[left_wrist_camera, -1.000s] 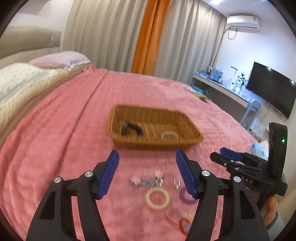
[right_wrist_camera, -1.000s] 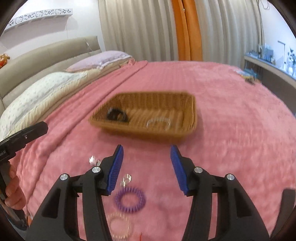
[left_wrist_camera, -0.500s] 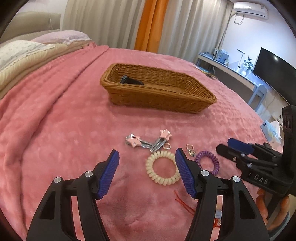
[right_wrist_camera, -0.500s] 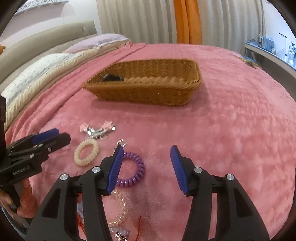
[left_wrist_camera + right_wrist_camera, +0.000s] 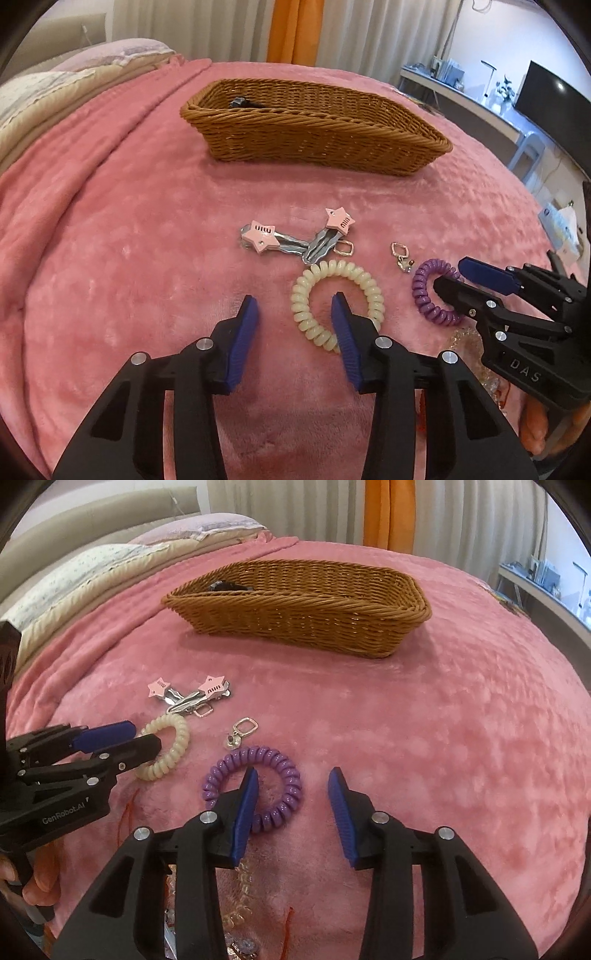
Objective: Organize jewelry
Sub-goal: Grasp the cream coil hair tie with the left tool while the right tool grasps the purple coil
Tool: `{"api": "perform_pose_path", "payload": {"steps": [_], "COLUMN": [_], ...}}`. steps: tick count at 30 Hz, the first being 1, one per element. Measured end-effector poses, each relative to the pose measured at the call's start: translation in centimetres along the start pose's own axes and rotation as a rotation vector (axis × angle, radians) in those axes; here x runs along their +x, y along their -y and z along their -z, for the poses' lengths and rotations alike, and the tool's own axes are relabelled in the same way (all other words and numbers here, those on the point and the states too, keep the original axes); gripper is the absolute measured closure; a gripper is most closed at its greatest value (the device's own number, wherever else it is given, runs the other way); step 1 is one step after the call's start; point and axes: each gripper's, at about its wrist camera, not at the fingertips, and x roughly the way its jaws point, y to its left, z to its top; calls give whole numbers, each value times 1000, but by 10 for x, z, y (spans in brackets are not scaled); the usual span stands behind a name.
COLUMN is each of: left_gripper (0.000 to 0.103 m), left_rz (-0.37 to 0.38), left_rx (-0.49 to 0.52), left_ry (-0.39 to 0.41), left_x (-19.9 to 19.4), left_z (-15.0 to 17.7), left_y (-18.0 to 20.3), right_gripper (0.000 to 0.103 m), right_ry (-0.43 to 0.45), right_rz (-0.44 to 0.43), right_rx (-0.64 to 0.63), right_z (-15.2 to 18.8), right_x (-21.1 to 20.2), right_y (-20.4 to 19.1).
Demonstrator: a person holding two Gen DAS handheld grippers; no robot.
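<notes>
Both grippers closing, nothing clamped yet: left gripper [image 5: 293,308] straddles the cream coil hair tie [image 5: 337,300] rim, right gripper [image 5: 292,782] the purple coil hair tie [image 5: 255,788] rim. Beyond: pink star clips [image 5: 295,236], silver earrings [image 5: 400,254]. Farther, wicker basket [image 5: 314,136] holds one dark item [image 5: 242,102]; most remains.

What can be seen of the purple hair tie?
The purple hair tie is a glossy spiral coil ring, plastic by its look, lying flat on the pink blanket. A small silver charm lies just beyond it, apart. The right gripper straddles its right side: one finger stands inside the ring, the other outside. The jaws have just been closing, but the pads do not clearly press it yet. Clear beads lie just nearer the camera.
</notes>
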Motion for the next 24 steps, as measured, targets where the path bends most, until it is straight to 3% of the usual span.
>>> {"api": "perform_pose_path", "payload": {"steps": [12,24], "left_gripper": [91,94], "left_rz": [-6,36], "left_rx": [48,32], "left_ry": [11,73], "left_x": [-2,-13], "left_z": [2,4], "left_y": [12,8], "right_gripper": [90,93], "right_ry": [14,58], "right_rz": [-38,-70], "right_rx": [-11,8], "right_z": [1,4], "right_x": [-2,-12], "right_y": [-1,1]}}
